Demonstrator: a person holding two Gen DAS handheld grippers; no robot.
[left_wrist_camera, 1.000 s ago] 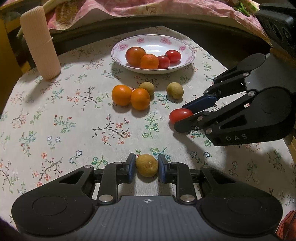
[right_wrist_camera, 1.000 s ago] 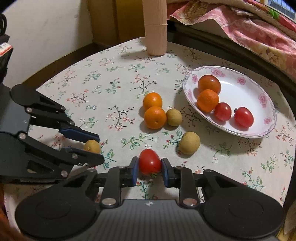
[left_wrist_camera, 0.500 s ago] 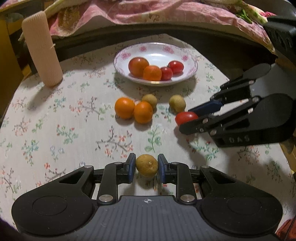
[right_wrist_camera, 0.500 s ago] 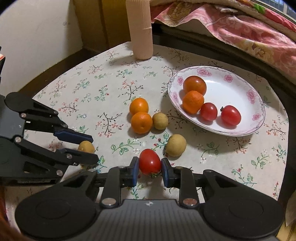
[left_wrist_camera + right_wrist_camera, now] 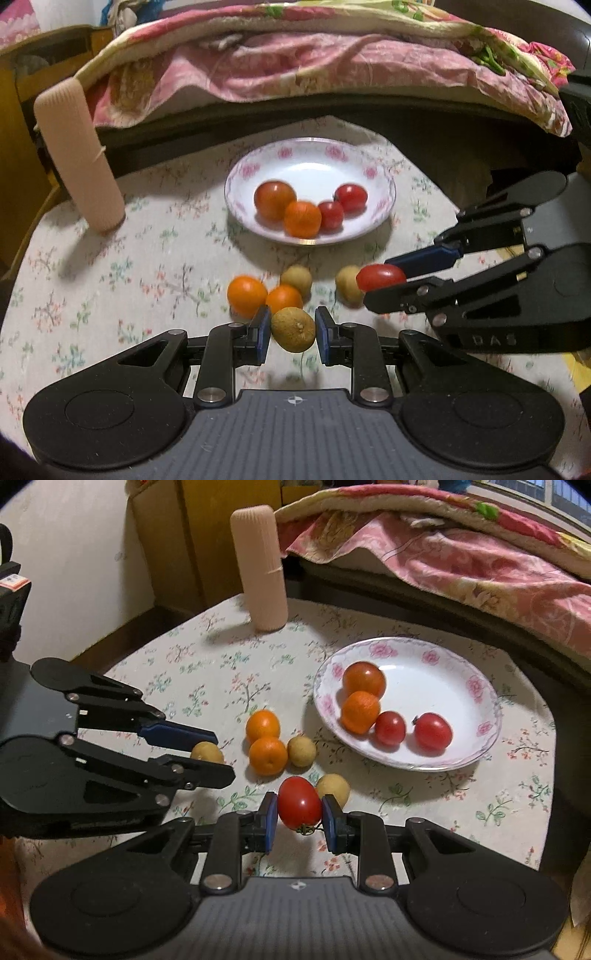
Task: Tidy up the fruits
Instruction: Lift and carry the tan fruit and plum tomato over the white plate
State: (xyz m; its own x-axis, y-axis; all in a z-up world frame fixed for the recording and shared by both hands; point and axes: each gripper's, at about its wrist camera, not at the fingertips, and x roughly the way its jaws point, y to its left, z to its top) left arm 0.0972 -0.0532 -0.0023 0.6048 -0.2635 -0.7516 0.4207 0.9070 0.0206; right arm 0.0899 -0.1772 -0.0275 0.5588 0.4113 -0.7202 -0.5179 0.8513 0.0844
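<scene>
Red and glossy, a tomato (image 5: 299,803) sits pinched between the blue pads of the right gripper (image 5: 300,814), its long axis roughly upright and its green stem end pointing down. The left gripper (image 5: 293,329) is likewise closed on a small yellow-brown fruit (image 5: 293,329), held clear of the cloth. The coming move appears to turn on the white floral plate (image 5: 480,716): it lies ahead of both pairs of jaws, up and to the right in the right wrist view, nearly straight ahead in the left wrist view. By that reading the right hand looks the nearer, with only 1 loose brown fruit (image 5: 333,788) just beyond its tips. Already in the plate are 4 pieces, 2 orange and 2 red. Still on the flower-print tablecloth (image 5: 221,679) are 2 oranges (image 5: 263,725) and 2 brown fruits, clustered between grippers and plate. A ribbed beige cylinder (image 5: 260,568) stands at the table's far edge, with a pink quilt (image 5: 461,561) on the bed behind.
</scene>
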